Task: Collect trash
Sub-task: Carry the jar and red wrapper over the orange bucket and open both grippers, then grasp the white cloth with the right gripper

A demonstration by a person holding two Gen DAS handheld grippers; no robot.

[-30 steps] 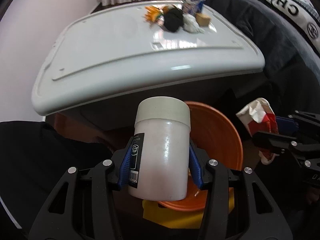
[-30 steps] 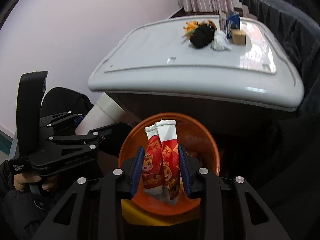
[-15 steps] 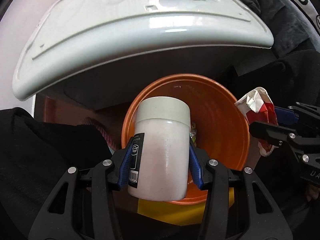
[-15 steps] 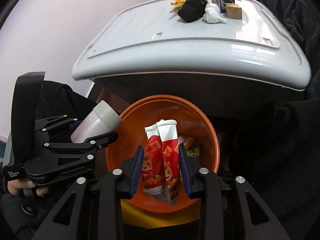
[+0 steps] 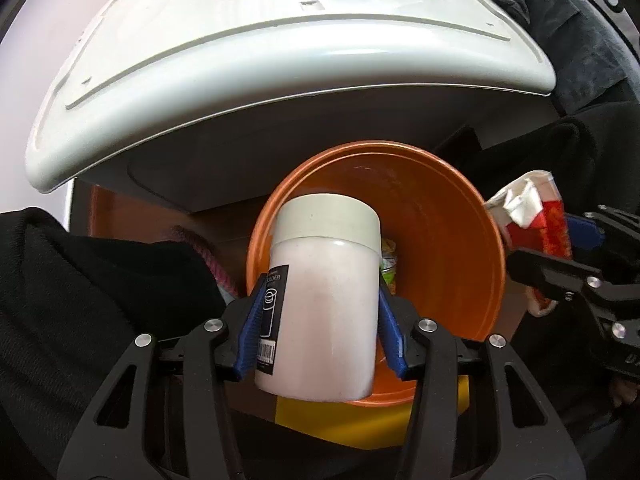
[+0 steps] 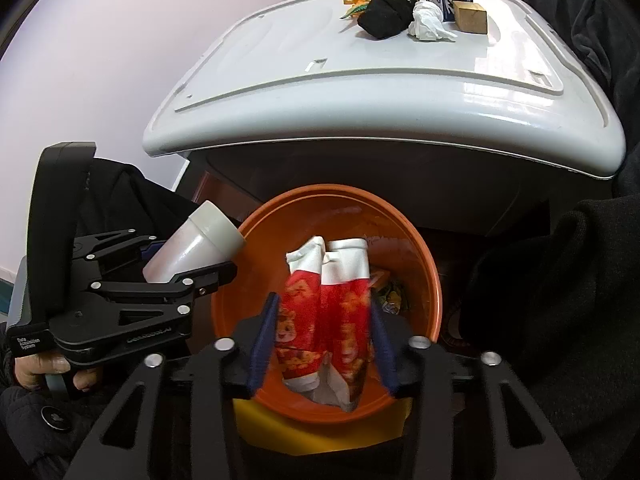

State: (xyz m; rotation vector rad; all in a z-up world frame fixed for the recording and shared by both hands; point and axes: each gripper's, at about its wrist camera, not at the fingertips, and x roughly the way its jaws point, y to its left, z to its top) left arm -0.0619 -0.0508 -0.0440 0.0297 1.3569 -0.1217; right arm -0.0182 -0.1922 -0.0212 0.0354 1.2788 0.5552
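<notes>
White surface (image 6: pixel 360 92) above, leftover trash at far end. Orange bin (image 6: pixel 424 276) below its edge. Left claw (image 5: pixel 320 320) over bin, jaws just easing apart, blue pads at white jar (image 5: pixel 320 312) sides. Right claw (image 6: pixel 324 340) widening, red-white wrapper (image 6: pixel 332 312) loose between pads above bin.
</notes>
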